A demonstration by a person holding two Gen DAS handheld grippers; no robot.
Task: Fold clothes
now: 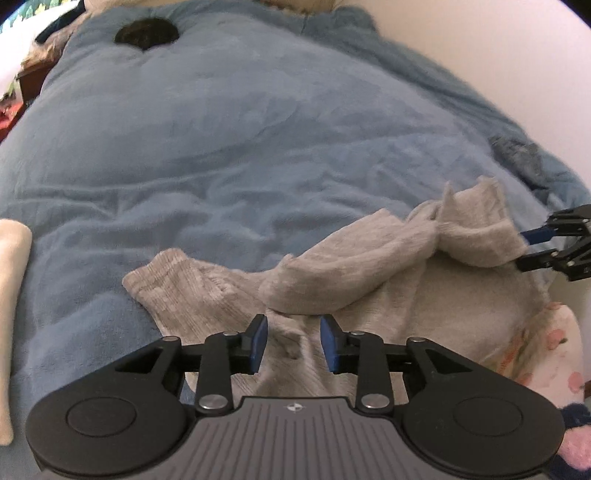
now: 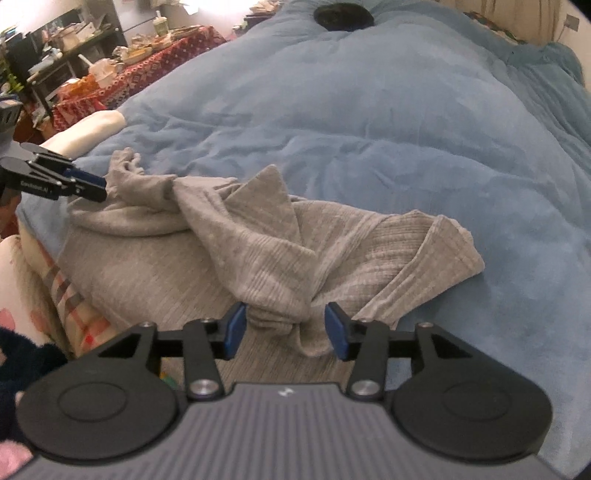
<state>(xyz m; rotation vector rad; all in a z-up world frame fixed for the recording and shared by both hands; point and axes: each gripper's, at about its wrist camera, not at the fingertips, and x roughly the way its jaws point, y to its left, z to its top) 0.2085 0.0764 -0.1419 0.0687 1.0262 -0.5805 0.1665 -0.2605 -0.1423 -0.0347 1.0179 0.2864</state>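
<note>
A grey ribbed knit garment (image 1: 369, 280) lies rumpled on a blue blanket (image 1: 221, 147) at the near edge of a bed; it also shows in the right wrist view (image 2: 258, 243). My left gripper (image 1: 293, 343) is open, its blue pads on either side of a fold of the grey cloth. My right gripper (image 2: 286, 330) is open, with a bunched fold of the garment between its pads. The right gripper also shows at the far right in the left wrist view (image 1: 528, 249), beside a lifted fold. The left gripper shows at the far left in the right wrist view (image 2: 88, 186).
A dark round object (image 1: 146, 35) lies on the blanket at the far end. A cream rolled cloth (image 1: 11, 295) lies at the left. A floral sheet (image 1: 546, 354) shows at the bed's near edge. A cluttered table with a red patterned cloth (image 2: 110, 81) stands beyond the bed.
</note>
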